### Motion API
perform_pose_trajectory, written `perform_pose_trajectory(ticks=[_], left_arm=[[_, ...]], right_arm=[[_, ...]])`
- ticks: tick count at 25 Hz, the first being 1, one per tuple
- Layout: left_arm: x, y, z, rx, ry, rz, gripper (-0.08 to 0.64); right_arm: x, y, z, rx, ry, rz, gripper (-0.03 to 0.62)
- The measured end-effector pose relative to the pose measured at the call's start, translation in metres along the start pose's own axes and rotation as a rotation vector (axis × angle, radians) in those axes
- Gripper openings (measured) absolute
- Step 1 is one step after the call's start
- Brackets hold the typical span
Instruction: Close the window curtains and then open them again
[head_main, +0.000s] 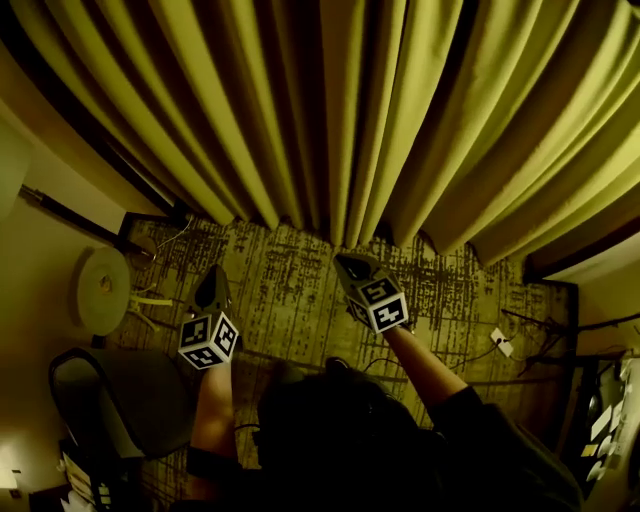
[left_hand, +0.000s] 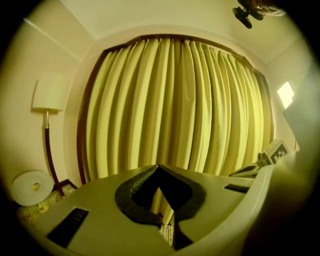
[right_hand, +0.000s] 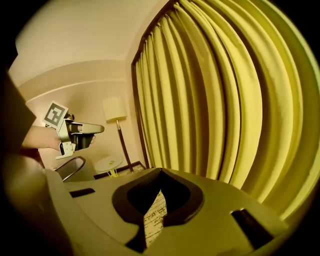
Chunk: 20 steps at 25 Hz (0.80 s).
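Head view: yellow curtains (head_main: 330, 110) drawn fully across the window, folds hanging down to the patterned carpet (head_main: 290, 300). In front of the curtains and clear of the cloth, left gripper (head_main: 213, 285) and right gripper (head_main: 352, 268), both clenched empty, jaw tips meeting. Only print in sight: black-and-white square markers on each gripper's cube (head_main: 209, 340). Left of the curtains, floor lamp (left_hand: 49, 92) and round side table (left_hand: 31, 187).

- Pleated yellow fabric curtains (head_main: 330, 110) hang along the far edge of the patterned carpet floor (head_main: 290, 300).
- Round white side table (head_main: 103, 290) stands at the floor's left edge, with the tall shaded floor lamp (left_hand: 49, 92) just beside it.
- Dark-framed chair (head_main: 120, 400) sits at the near left corner.
- Left claw (head_main: 212, 272) and right claw (head_main: 347, 263) hang side by side before the curtains.
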<state>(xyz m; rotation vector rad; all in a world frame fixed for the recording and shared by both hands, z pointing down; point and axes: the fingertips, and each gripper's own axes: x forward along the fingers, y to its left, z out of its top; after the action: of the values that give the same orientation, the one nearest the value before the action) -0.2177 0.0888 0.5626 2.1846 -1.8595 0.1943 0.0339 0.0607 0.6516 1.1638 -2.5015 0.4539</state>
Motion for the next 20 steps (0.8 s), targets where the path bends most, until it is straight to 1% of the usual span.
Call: perform_pose_trajectory(ticks=[3, 8, 15, 20], left_arm=[[0.035, -0.010, 0.014, 0.028, -0.002, -0.070, 0.008], [0.096, -0.020, 0.036, 0.068, -0.003, -0.202, 0.008], [0.169, -0.028, 0.058, 0.115, 0.012, -0.360, 0.008], [0.199, -0.021, 0.068, 0.146, 0.030, -0.442, 0.008]], right_arm=[[0.007, -0.018, 0.010, 0.018, -0.021, -0.052, 0.000], [0.019, -0.034, 0.048, 0.045, -0.077, -0.139, 0.000], [0.037, -0.064, 0.065, 0.104, -0.072, -0.303, 0.000], [0.048, -0.077, 0.069, 0.137, -0.075, -0.412, 0.000]])
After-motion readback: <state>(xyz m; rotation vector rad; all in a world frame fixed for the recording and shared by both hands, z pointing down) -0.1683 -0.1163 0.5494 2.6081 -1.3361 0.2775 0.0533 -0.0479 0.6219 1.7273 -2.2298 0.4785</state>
